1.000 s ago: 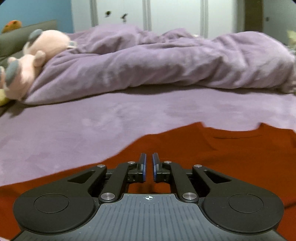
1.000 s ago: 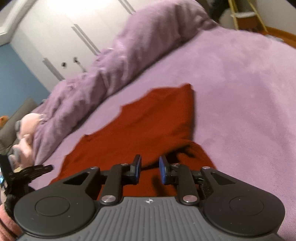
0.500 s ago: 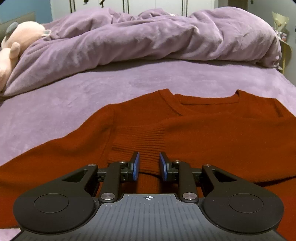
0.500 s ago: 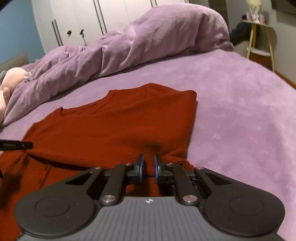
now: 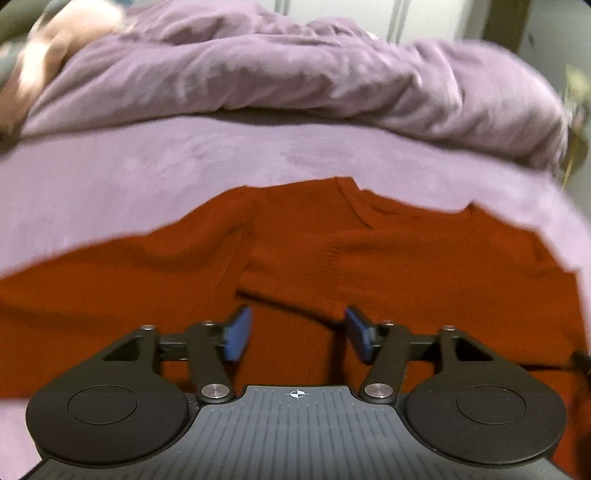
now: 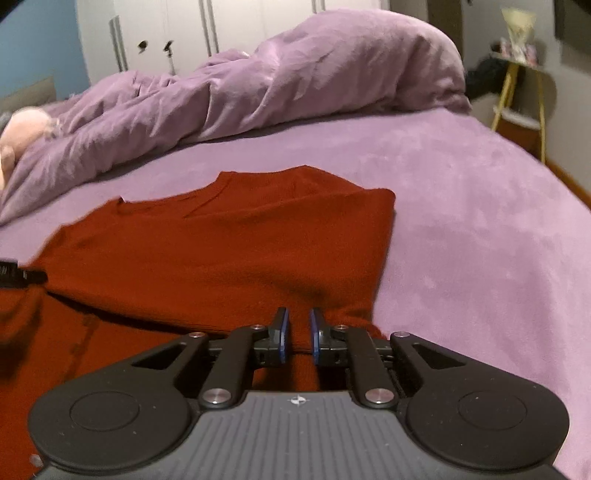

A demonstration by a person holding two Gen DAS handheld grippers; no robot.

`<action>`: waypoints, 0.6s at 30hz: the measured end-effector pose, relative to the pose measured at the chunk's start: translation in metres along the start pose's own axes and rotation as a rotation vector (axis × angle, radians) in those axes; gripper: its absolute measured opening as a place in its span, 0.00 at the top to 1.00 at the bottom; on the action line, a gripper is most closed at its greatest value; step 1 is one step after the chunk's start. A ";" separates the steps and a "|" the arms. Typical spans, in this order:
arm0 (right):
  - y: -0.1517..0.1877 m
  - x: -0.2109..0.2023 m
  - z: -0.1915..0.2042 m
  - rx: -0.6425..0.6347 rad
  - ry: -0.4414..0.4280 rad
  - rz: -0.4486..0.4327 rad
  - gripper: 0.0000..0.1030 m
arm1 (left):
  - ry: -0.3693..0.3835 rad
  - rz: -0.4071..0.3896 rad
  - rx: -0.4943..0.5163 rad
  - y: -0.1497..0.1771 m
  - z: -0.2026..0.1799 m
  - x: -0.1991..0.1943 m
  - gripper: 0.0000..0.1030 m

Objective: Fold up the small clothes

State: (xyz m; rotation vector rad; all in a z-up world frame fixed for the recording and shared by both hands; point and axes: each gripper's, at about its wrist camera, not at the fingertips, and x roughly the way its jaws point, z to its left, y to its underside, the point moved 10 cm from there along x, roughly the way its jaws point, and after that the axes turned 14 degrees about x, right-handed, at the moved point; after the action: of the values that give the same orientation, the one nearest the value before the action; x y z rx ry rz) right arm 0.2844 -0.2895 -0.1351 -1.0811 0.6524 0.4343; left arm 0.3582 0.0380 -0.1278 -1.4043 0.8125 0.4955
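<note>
A rust-red sweater (image 5: 424,258) lies spread on a purple bed (image 5: 147,173), its neckline toward the far side where a heaped purple duvet (image 5: 277,74) runs across the mattress. One sleeve is folded in over the chest, its ribbed cuff lying near the middle of the garment.

The left gripper (image 5: 297,334) hovers low over the near part of the sweater. Its jaws stand wide apart, and the blue pads (image 5: 238,334) frame a strip of red knit just below the edge of the folded sleeve. Nothing is caught between them; the cloth lies under and ahead of the fingers, filling the lower half of the left wrist view.

From the right wrist view the sweater (image 6: 229,251) lies ahead and to the left, with its right edge folded straight and the bare bed (image 6: 480,221) beyond it. The right gripper (image 6: 298,334) sits at the near right corner of the garment. Its jaws are drawn close with a narrow gap, and a fold of red fabric appears to rise between the pads (image 6: 282,334); whether they pinch it or only straddle it cannot be told.

A pink plush toy (image 6: 22,133) rests at the left end of the duvet (image 6: 295,74). White wardrobe doors (image 6: 166,33) stand behind the bed, and a yellow-legged side table (image 6: 521,96) stands at the right.
</note>
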 end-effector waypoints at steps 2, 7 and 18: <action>0.005 -0.019 0.003 0.035 -0.038 -0.013 0.52 | 0.043 -0.019 -0.093 0.011 0.015 -0.020 0.21; 0.045 -0.058 0.008 0.078 -0.097 -0.005 0.37 | -0.005 -0.082 -0.295 0.053 0.088 -0.068 0.19; 0.070 -0.071 0.024 0.202 -0.146 0.053 0.39 | -0.105 -0.167 -0.770 0.138 0.246 -0.098 0.39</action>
State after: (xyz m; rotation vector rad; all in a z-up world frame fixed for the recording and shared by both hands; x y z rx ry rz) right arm 0.1954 -0.2392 -0.1257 -0.8341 0.5835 0.4781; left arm 0.2436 0.3120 -0.1533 -2.1080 0.4147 0.7916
